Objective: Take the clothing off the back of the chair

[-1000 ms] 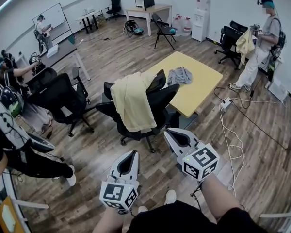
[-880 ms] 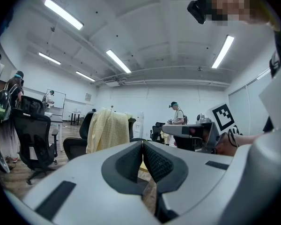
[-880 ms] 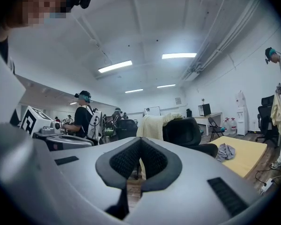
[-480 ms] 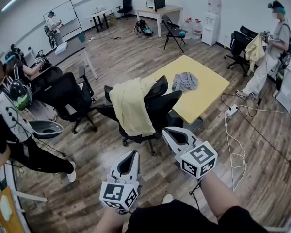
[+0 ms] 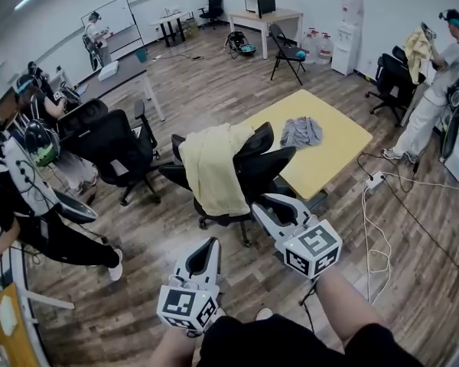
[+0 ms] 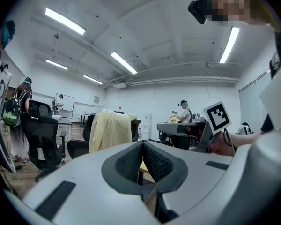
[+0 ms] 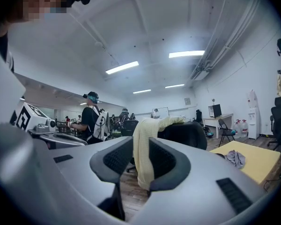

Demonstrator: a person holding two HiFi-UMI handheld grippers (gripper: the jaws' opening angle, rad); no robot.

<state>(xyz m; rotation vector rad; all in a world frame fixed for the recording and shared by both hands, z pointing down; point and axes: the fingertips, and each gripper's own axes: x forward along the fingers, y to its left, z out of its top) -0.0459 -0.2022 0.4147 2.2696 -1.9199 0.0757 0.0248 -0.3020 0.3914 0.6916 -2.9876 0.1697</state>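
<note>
The right gripper has moved closer to the chair than a second ago and now leads the left gripper. Its tips are near the chair's back but apart from it. Its jaws, shut a second ago, are opening with nothing between them; the garment shows through the gap, farther off. The left gripper trails at lower left in the head view, its jaws pressed together and empty. The yellow garment hangs draped over the top edge of the chair's back, untouched by either gripper. The chair stands at the near left edge of the table, where a grey cloth lies near the middle. At far right, a person has raised another yellow cloth to head height.
</note>
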